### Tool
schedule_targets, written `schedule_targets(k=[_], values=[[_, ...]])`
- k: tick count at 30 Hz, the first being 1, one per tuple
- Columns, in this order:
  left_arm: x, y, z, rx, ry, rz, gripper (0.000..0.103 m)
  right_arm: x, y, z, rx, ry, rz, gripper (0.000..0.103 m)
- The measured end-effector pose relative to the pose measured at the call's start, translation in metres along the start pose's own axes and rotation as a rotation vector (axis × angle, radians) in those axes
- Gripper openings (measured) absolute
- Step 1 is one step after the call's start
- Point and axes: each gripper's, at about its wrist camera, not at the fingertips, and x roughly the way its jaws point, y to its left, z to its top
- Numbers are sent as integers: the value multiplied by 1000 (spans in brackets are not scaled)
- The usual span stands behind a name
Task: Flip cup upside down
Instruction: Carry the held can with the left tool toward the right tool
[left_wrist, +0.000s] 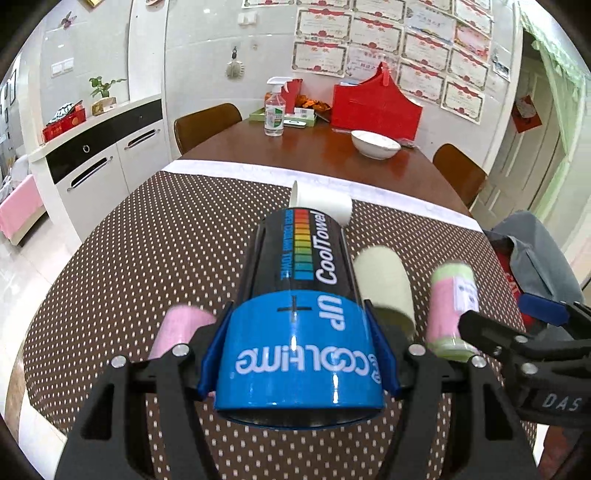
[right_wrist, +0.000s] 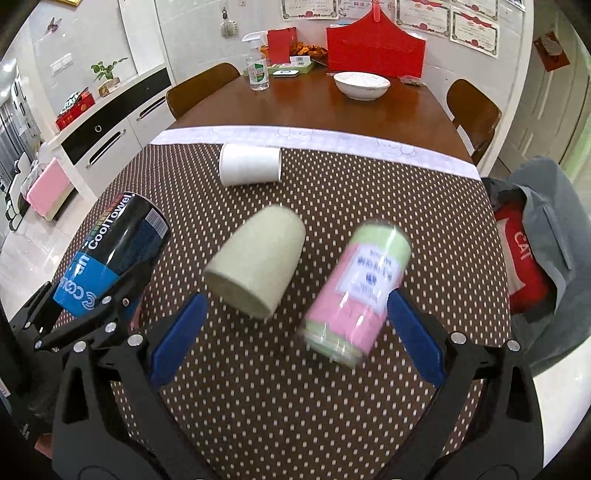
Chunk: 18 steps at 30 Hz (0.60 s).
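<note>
Two pairs of jaws are seen. The left gripper (left_wrist: 299, 354) is pinched on the blue-and-black cup (left_wrist: 299, 317), which is held lifted and tilted above the counter (left_wrist: 129, 258), presumably so it can be turned over; its open blue end faces the camera and its print reads upside down. The right gripper (right_wrist: 291, 332) is spread wide and holds nothing, hovering over the dotted cloth. Beyond it, a pale green cup (right_wrist: 255, 262), a pink-and-green canister (right_wrist: 354, 291) and a white paper cup (right_wrist: 251, 164) lie on their sides.
</note>
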Motion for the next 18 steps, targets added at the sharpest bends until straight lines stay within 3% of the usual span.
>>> schedule_targets(k=[18], values=[[-3, 7, -67, 7, 73, 8, 66, 15, -1, -78, 69, 123, 6, 96]])
